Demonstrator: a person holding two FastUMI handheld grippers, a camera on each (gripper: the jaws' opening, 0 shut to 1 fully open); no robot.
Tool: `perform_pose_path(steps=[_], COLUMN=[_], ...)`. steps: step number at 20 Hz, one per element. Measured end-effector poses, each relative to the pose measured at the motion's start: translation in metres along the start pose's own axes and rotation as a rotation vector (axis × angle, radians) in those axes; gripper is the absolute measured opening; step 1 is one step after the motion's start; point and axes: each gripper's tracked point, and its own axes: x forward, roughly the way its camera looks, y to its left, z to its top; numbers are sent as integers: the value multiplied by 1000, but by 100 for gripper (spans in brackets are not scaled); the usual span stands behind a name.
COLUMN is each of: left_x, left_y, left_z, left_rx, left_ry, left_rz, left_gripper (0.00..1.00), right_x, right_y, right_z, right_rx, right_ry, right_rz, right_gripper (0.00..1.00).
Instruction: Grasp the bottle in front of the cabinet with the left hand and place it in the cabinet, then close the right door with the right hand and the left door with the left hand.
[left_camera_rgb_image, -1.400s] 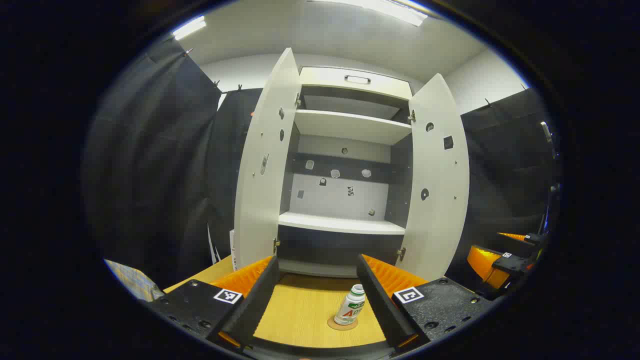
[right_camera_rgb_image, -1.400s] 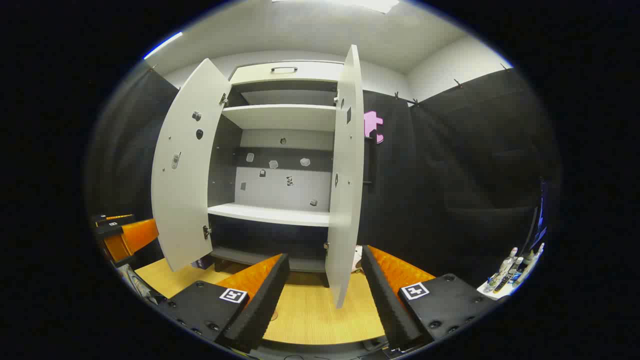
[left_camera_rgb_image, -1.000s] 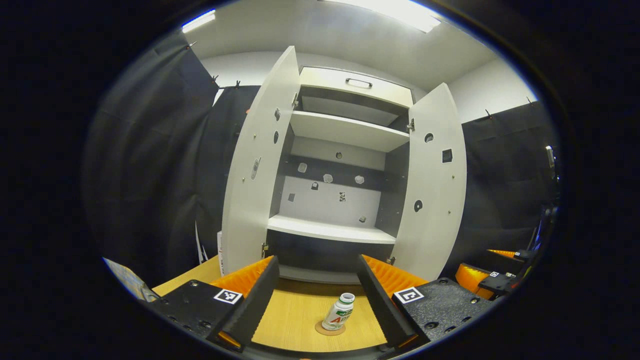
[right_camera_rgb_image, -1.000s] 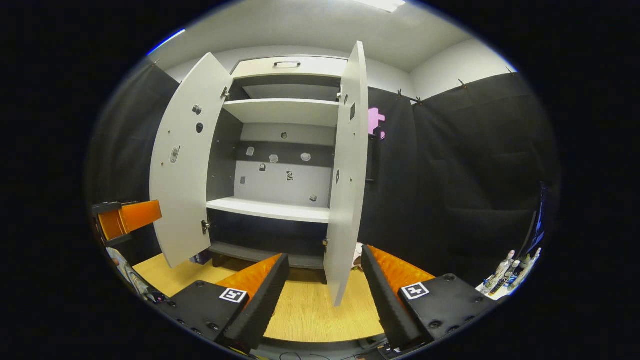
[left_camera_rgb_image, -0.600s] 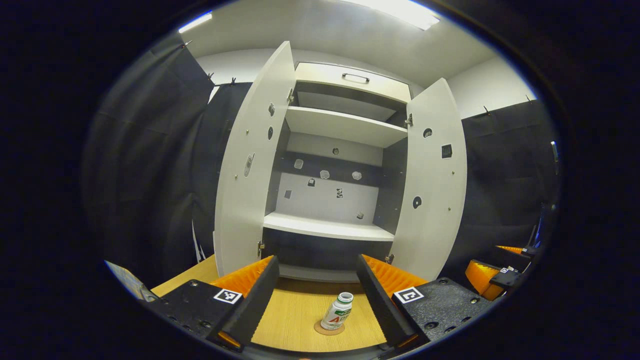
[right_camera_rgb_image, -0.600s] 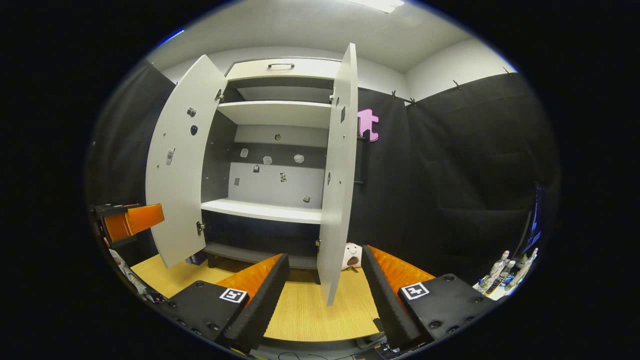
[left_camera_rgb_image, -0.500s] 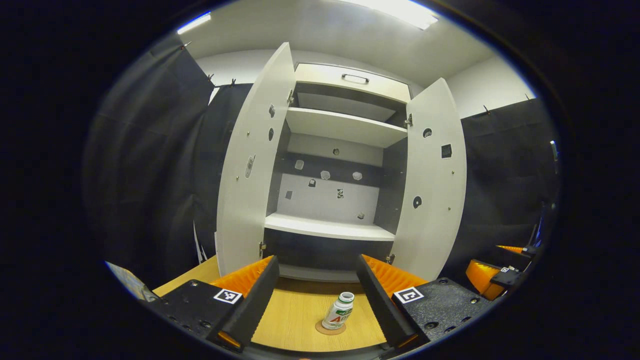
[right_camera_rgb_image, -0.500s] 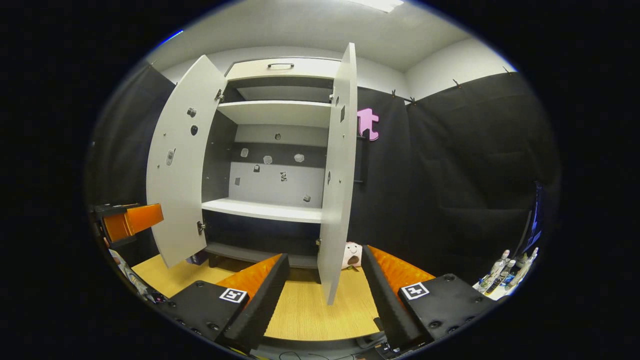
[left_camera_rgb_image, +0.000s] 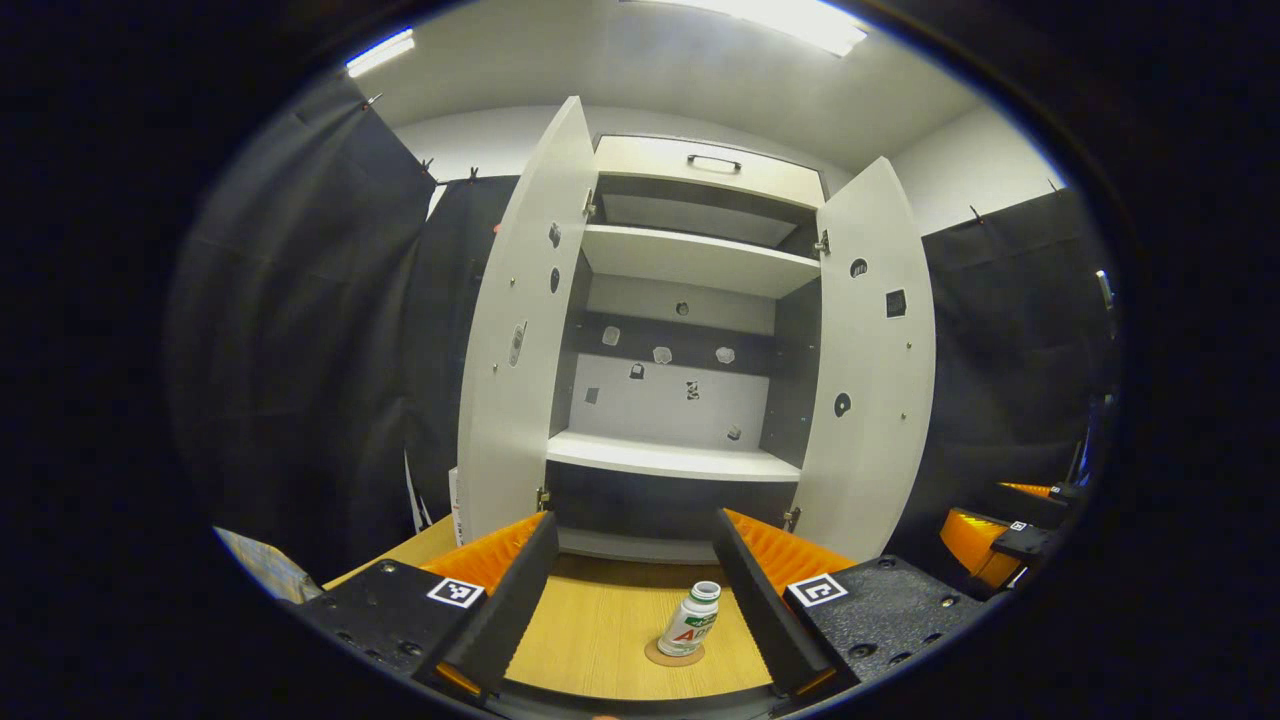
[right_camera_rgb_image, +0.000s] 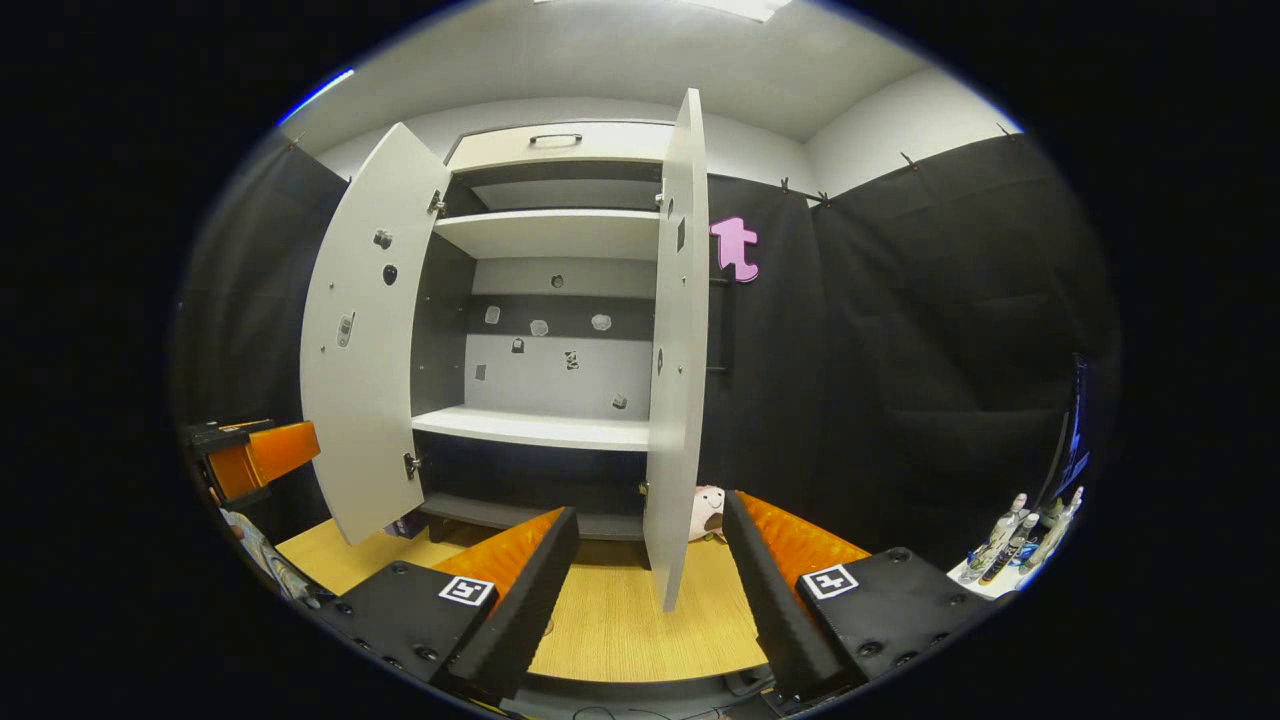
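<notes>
Between the spread fingers of the left tool (left_camera_rgb_image: 632, 598), the bottle (left_camera_rgb_image: 691, 630) stands upright on a round coaster (left_camera_rgb_image: 673, 655) on the desk (left_camera_rgb_image: 600, 640), just in front of the cabinet (left_camera_rgb_image: 680, 330). That tool is open and holds nothing; the bottle sits nearer its right finger, apart from both. In the right gripper view, the right tool (right_camera_rgb_image: 648, 590) is likewise open and empty, with the edge of the right door (right_camera_rgb_image: 676, 360) hanging in line between its fingers, farther off.

By my judgement the task has barely begun: the bottle is not yet grasped, the lower shelf (left_camera_rgb_image: 668, 460) is bare, and both the right door and the left door (left_camera_rgb_image: 515, 340) stand wide open. Grasping, placing and closing both doors all remain.

The bottle is small, white and cylindrical, with a pale cap and a printed label; it looks like smooth plastic. The desk top is light wood-grain. The cabinet has flat white panels, dark inner sides and small metal hinges, and its doors carry a few small dark fittings. The tools' fingers are ribbed wedges on matte, grainy blocks.
</notes>
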Motion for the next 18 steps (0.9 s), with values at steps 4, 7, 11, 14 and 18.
perform_pose_path(steps=[4,7,11,14,18], left_x=[-1,0,9,20,41], left_y=[4,3,-11,-32,-60], left_z=[-1,-6,-33,-70,-119], left_rx=[-4,13,54,66,86], left_ry=[2,1,13,53,70], left_rz=[8,11,-20,-73,-147], left_gripper=[95,95,95,93,92], right_x=[2,3,4,7,11], right_y=[1,2,5,4,0], right_z=[4,0,-1,-1,0], right_rx=[4,1,4,1,-12], right_ry=[-7,3,1,3,11], right_rz=[6,11,25,28,24], right_gripper=[96,96,96,96,96])
